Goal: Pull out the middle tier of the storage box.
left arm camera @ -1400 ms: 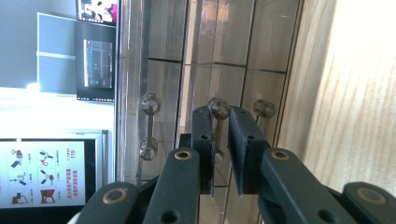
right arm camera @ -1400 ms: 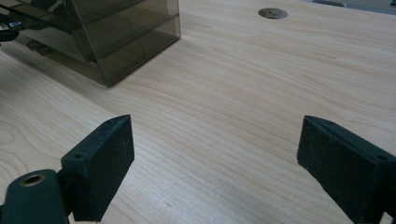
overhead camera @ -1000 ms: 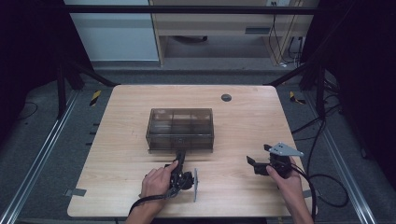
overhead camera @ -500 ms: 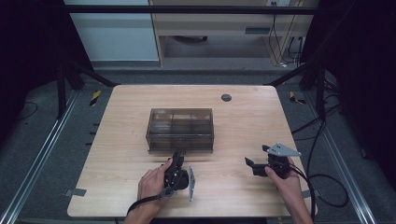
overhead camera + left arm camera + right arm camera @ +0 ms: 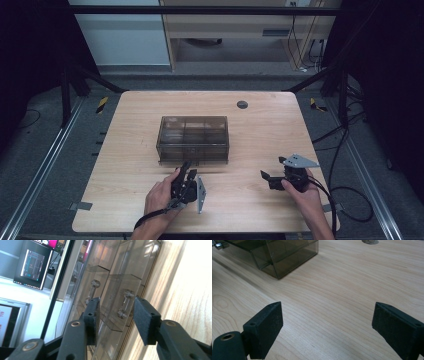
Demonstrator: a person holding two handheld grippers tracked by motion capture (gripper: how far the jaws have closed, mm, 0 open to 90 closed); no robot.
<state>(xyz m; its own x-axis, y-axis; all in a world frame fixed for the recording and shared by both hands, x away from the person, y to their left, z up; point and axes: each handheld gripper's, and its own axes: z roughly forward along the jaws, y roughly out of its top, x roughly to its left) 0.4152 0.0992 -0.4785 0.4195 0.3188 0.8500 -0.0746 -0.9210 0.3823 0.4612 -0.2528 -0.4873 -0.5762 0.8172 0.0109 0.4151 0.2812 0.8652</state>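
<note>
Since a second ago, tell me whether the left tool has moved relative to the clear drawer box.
Yes. In the high view the left tool has edged up toward the drawer box, rolled onto its side, its jaws just opening with one drawer handle between them, unpressed.

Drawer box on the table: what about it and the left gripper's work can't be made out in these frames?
- Drawer box, high view: the front handles are too small and are blocked by the left gripper.
- Left gripper view: the pads flank a clear handle; whether they touch it is uncertain. The box is cut off by the frame edges.
- Right gripper view: one corner of the box is in frame; its contents cannot be read through the tinted walls.
</note>
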